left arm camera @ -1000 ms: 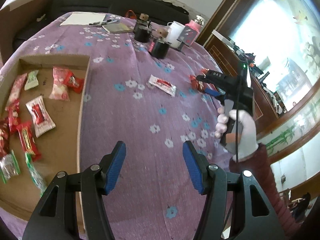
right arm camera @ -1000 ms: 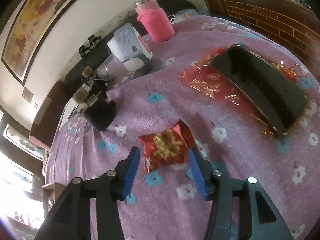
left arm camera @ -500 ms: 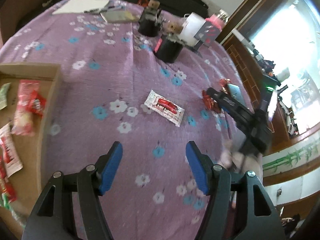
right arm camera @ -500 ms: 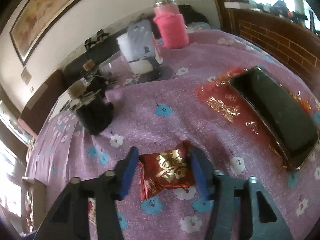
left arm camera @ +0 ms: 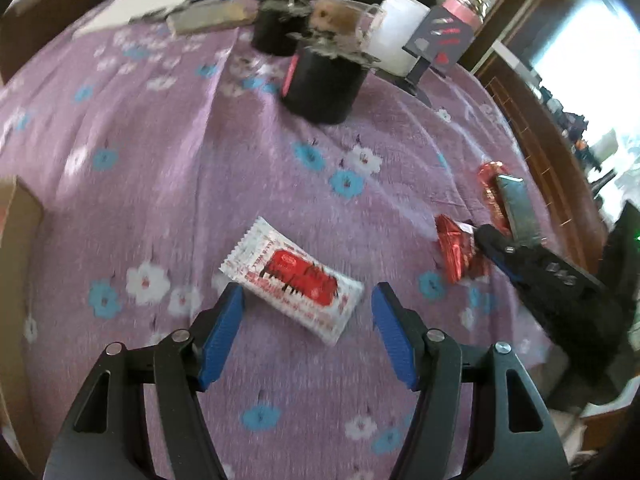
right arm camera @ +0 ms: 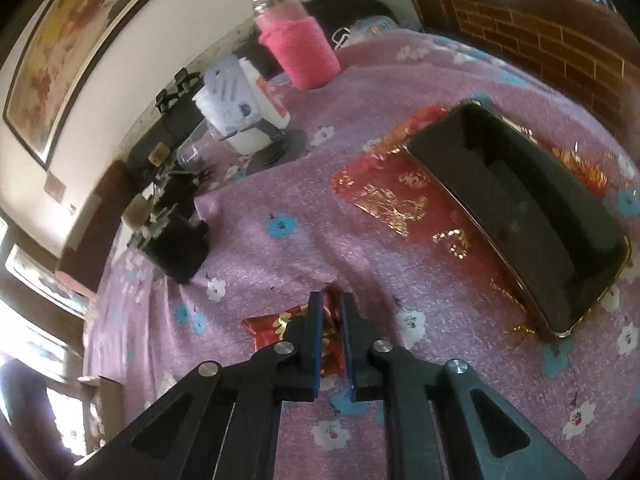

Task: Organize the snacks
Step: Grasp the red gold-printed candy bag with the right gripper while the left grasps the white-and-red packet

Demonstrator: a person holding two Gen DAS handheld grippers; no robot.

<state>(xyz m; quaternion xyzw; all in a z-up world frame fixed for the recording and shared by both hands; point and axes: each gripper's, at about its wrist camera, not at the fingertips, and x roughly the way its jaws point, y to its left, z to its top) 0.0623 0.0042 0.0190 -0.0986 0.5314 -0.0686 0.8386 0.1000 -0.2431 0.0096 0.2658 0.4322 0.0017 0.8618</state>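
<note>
Through my left wrist camera, my left gripper point(left arm camera: 306, 316) hangs with its blue fingers spread wide and holding nothing, a white-and-red snack packet point(left arm camera: 294, 280) lying flat on the purple flowered cloth point(left arm camera: 168, 152) just ahead, between the fingertips but untouched. Off to the right my other gripper reaches onto a red foil candy point(left arm camera: 456, 252). Through my right wrist camera, my right gripper point(right arm camera: 331, 306) has its fingers pinched nearly together on that red foil candy point(right arm camera: 276, 326), which sits on the cloth beside a black phone point(right arm camera: 520, 208) lying on a red envelope point(right arm camera: 384, 196).
</note>
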